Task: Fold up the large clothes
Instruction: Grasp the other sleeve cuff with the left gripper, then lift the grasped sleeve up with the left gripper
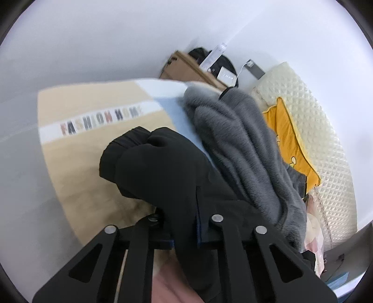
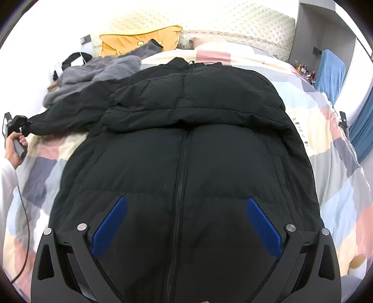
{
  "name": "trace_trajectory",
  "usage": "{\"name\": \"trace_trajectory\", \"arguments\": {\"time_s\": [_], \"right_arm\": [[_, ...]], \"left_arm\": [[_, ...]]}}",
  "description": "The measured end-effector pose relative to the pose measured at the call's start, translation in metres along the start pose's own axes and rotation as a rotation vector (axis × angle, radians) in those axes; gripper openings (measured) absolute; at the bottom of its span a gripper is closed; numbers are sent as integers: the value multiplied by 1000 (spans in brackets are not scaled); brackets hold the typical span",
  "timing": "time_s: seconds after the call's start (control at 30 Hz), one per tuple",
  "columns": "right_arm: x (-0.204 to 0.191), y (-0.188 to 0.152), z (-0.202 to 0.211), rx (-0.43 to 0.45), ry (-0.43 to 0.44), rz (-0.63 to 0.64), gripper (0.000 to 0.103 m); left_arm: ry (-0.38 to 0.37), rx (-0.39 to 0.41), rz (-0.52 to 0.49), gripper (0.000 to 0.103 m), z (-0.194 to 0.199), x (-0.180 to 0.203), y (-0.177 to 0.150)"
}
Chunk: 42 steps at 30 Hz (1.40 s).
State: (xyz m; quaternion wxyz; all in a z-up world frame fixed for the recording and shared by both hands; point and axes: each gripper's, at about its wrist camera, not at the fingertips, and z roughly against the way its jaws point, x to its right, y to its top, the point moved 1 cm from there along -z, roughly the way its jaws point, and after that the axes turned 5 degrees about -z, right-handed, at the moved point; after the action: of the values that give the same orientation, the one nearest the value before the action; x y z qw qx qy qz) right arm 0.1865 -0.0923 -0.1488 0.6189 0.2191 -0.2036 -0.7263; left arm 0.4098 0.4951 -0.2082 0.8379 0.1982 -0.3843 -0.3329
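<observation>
A black puffer jacket [image 2: 186, 144] lies zipped, front up, on the bed, one sleeve folded across its chest. My right gripper [image 2: 185, 223] is open and empty, hovering over the jacket's lower front with the zipper between its blue pads [image 2: 110, 223]. My left gripper [image 1: 186, 235] is shut on the jacket's other sleeve [image 1: 163, 167], holding the cuff stretched out to the left of the bed; it also shows in the right wrist view [image 2: 22, 125].
A grey fleece garment [image 2: 93, 72] lies beside the jacket near a yellow cushion [image 2: 139, 39] and the quilted headboard [image 2: 209, 21]. The patchwork bedspread [image 2: 338, 163] covers the bed. A cardboard box [image 1: 184, 67] stands by the wall.
</observation>
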Motion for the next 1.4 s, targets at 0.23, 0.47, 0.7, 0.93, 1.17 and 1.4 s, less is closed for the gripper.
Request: {"name": "trace_trajectory", "arguments": {"time_s": [0.23,0.47,0.7,0.93,1.17,1.4], "right_arm": [[22,-7,36,43,23,-3,102],[52,-18,74,107,52,-8,102],[87,-18,97,196,93,-12,102],[123,0,76,281,140,37,102],[168,12,52,385,139,31,102],[194,17,50,426,147,-15,102]], "left_arm": [[11,78,-84,5,64,55,15],[-28,131,-236,4,128,132,25],[-18,134,-447,4,184,215,10],[-61,159,-615,4,232,304,-27],[-161,156,-749,4,256,383,-91],[-293,42,-862,4,249,455,-172]]}}
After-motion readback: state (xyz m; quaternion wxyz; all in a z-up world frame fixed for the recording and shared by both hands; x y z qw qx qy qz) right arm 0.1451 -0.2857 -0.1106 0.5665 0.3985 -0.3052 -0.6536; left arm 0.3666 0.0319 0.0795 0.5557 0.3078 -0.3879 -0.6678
